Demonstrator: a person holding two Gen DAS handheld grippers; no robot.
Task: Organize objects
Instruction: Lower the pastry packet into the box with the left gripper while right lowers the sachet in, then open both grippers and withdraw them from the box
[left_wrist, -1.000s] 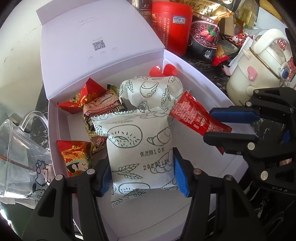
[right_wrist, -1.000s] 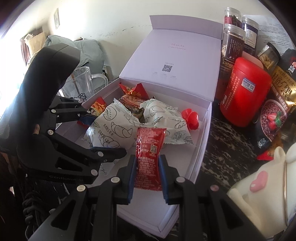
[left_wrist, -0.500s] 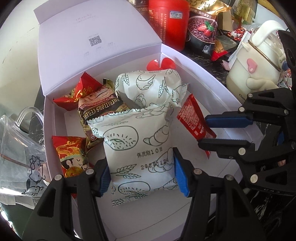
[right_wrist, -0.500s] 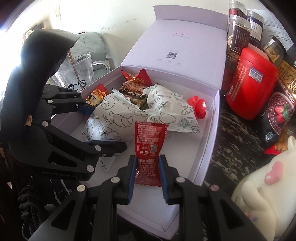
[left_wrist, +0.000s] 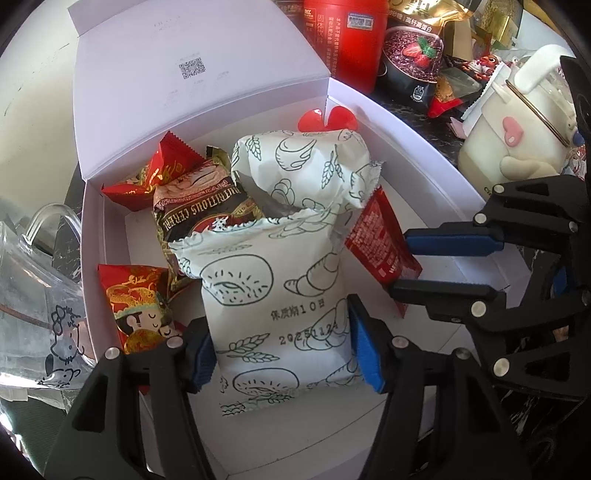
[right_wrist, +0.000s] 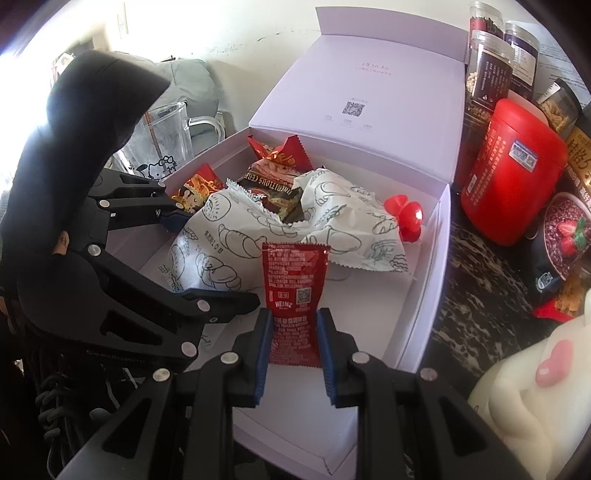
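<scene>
While the left tongs (left_wrist: 282, 356) are opening, the white bread pack (left_wrist: 273, 299) is between their blue pads (left_wrist: 365, 354) and lies in the open box (left_wrist: 417, 147), partly on a second white pack (left_wrist: 306, 170). The right tongs (right_wrist: 294, 354) are pinching a red ketchup sachet (right_wrist: 293, 295) and hold it upright over the near part of the box. Red snack packs (left_wrist: 136, 295) and a cereal pack (left_wrist: 203, 206) lie on the left side. A red can (right_wrist: 511, 177) stands on the counter (right_wrist: 476, 288) beside the box.

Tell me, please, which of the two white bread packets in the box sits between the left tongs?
The nearer white bread packet, printed with a date, lies between the opening left tongs; the other white bread packet lies farther back by the red heart clip.
</scene>
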